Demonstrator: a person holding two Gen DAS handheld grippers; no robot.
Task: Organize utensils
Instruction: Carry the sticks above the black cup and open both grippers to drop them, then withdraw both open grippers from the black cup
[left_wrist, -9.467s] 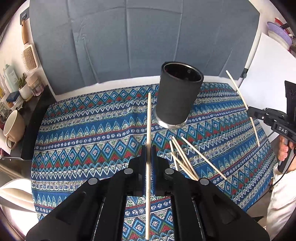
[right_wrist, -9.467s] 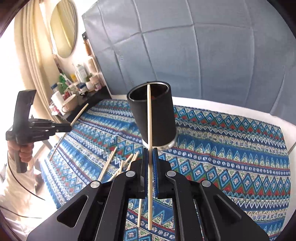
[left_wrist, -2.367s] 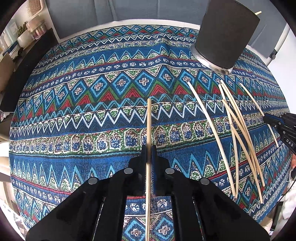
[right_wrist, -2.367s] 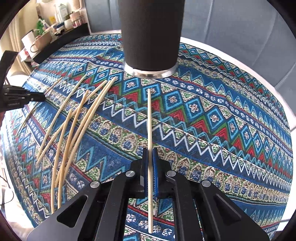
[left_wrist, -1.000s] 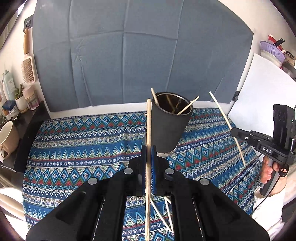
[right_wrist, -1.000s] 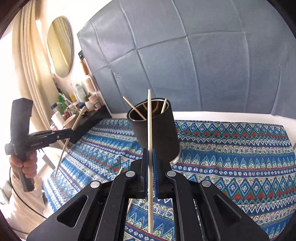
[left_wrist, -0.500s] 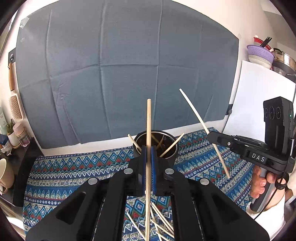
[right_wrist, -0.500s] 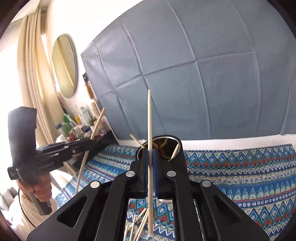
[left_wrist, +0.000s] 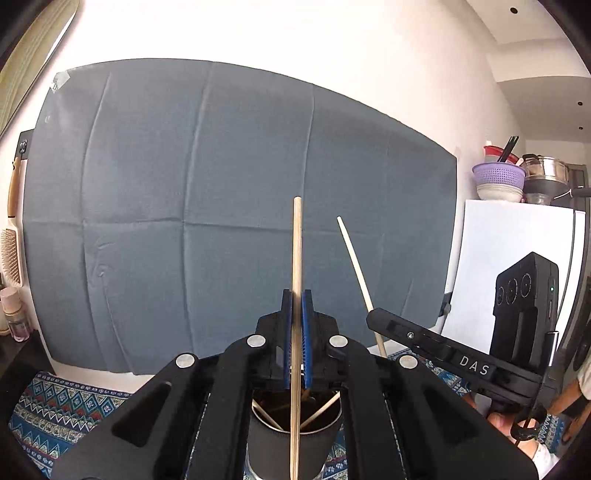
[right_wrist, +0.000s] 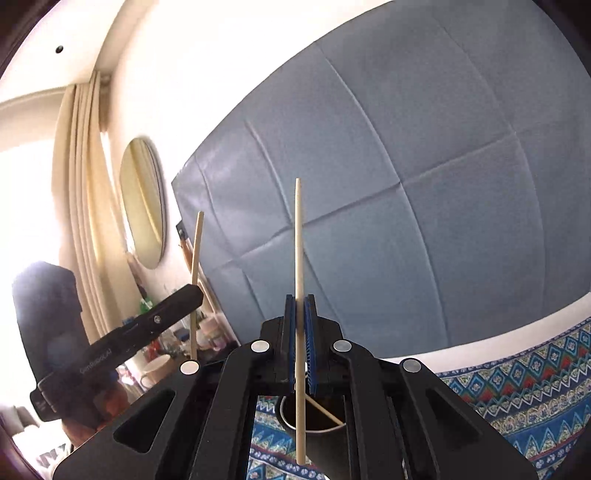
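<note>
Both grippers were clamped on wooden chopsticks, left gripper (left_wrist: 296, 314) and right gripper (right_wrist: 301, 317), upright above the black holder (left_wrist: 291, 435). Released off-centre, either chopstick (left_wrist: 296, 258) looked likely to clip the rim or the crossed sticks inside.

A pale wooden chopstick (left_wrist: 296, 280) stood upright, clamped near its middle, with its lower end reaching down in front of the dark cylindrical holder (left_wrist: 291, 439). A 2nd, thinner chopstick (right_wrist: 300, 295) was likewise pinched upright, its pointed tip up. The holder stood on the blue patterned cloth (right_wrist: 517, 398), directly below both sticks, with several chopsticks (left_wrist: 319, 408) already leaning inside it against its rim.
</note>
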